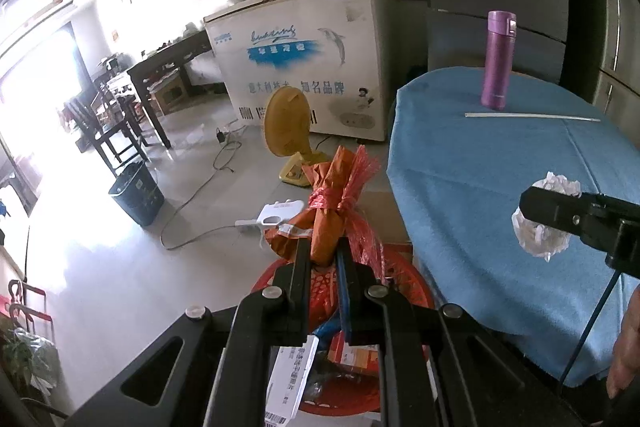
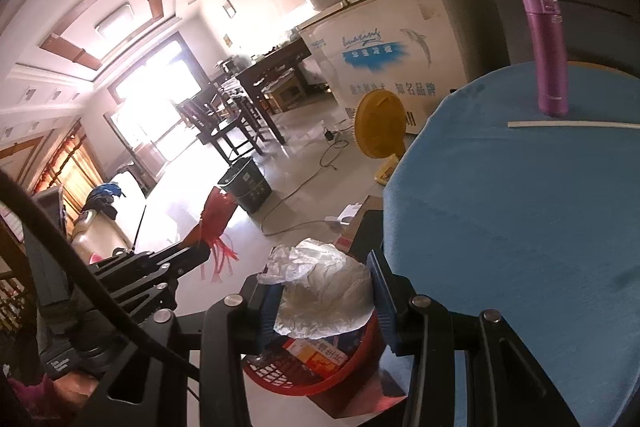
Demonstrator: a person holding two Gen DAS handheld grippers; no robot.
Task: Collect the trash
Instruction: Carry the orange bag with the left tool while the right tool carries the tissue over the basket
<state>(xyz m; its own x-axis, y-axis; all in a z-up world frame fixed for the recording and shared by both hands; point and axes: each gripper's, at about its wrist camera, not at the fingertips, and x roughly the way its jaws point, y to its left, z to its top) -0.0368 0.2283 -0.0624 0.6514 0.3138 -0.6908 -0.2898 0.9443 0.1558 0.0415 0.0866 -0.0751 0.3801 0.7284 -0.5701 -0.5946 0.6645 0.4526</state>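
Observation:
My left gripper (image 1: 324, 247) is shut on an orange wrapper bundle (image 1: 334, 203) tied with red plastic strips, held above a red mesh basket (image 1: 404, 279) that holds paper and packaging. My right gripper (image 2: 326, 291) is shut on a crumpled white plastic wad (image 2: 324, 287), held over the same red basket (image 2: 320, 375) beside the table edge. In the left wrist view the right gripper's finger (image 1: 560, 211) and the white wad (image 1: 540, 235) show at the right. In the right wrist view the left gripper (image 2: 200, 251) with red strips (image 2: 218, 223) shows at the left.
A round table with a blue cloth (image 1: 500, 187) holds a purple flask (image 1: 496, 59) and a white straw (image 1: 532, 117). On the floor stand a yellow fan (image 1: 286, 127), a dark bin (image 1: 136, 193), a white power strip (image 1: 276, 213) with cables, and a chest freezer (image 1: 304, 59).

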